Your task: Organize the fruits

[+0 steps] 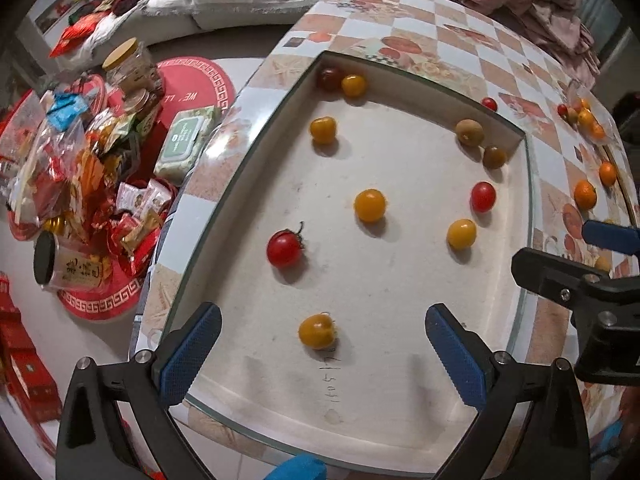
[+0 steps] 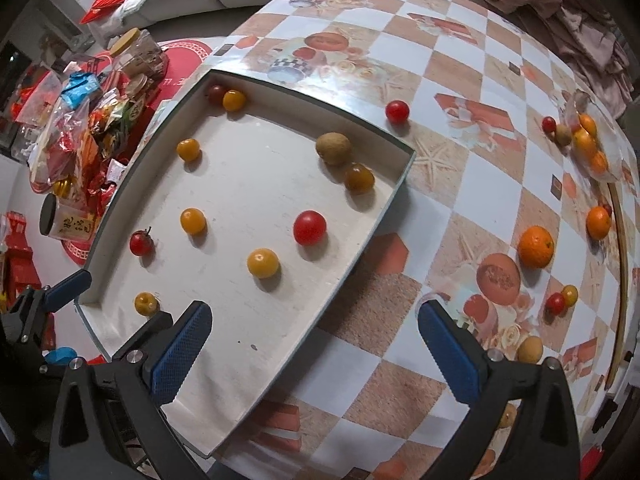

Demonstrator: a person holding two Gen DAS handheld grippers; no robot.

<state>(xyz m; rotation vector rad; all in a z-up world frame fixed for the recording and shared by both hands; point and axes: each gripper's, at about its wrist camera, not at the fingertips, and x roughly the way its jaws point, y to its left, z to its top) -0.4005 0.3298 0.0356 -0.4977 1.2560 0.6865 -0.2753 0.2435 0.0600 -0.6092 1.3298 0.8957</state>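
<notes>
A shallow white tray (image 1: 400, 380) (image 2: 248, 360) lies on the checkered table and holds several red and yellow cherry tomatoes and a brown kiwi (image 1: 470, 132) (image 2: 333, 148). My left gripper (image 1: 322, 356) is open and empty over the tray's near part, a yellow tomato (image 1: 317, 331) between its fingers. My right gripper (image 2: 314, 344) is open and empty over the tray's right edge; it also shows in the left wrist view (image 1: 560, 276). Loose on the table are an orange (image 2: 536, 247), a red tomato (image 2: 397, 111) and more small fruits (image 2: 582, 140).
The floor left of the table is crowded with snack packets (image 1: 80, 184), jars (image 1: 134, 66) and a wet-wipes pack (image 1: 186, 140). Pink clothes (image 2: 560, 8) lie on a seat behind the table. A wooden rim (image 2: 620, 260) runs along the table's right side.
</notes>
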